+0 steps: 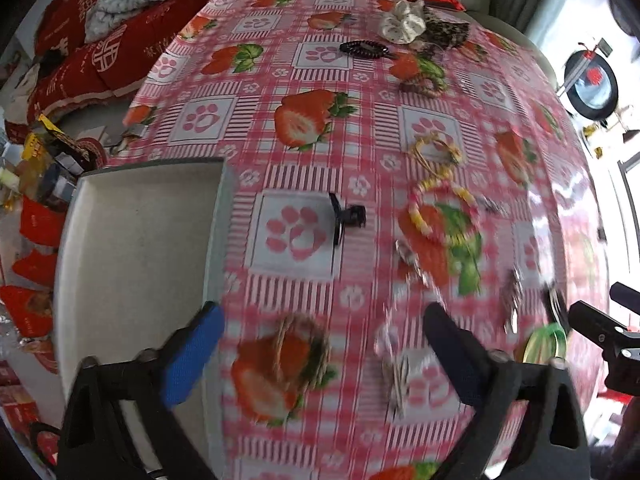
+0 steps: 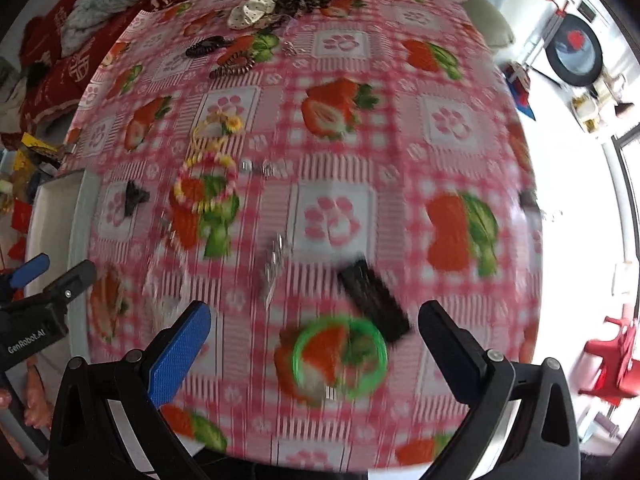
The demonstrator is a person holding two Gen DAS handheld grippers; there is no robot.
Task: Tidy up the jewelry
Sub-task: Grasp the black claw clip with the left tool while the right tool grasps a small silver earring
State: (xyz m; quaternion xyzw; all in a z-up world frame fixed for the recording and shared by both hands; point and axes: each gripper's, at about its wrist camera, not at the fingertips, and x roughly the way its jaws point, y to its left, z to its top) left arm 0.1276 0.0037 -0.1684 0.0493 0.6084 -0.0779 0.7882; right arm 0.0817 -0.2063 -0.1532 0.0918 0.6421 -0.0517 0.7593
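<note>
My left gripper (image 1: 324,344) hangs open above the strawberry tablecloth (image 1: 304,120), with a brown woven ring (image 1: 304,348) and blurred silver clips (image 1: 396,376) lying under the gap. A white tray (image 1: 140,240) sits just to its left. My right gripper (image 2: 316,340) is open over a green bangle (image 2: 340,356); a black hair clip (image 2: 374,300) lies just beyond it. A pink and yellow bead bracelet (image 1: 440,212) and a small black claw clip (image 1: 344,218) lie mid-table. Neither gripper touches anything.
At the far end lie a white scrunchie (image 1: 402,22), a leopard scrunchie (image 1: 444,32) and a black comb clip (image 1: 364,49). A yellow hair tie (image 1: 436,152) lies nearer. Red cushions (image 1: 100,52) and clutter border the left side.
</note>
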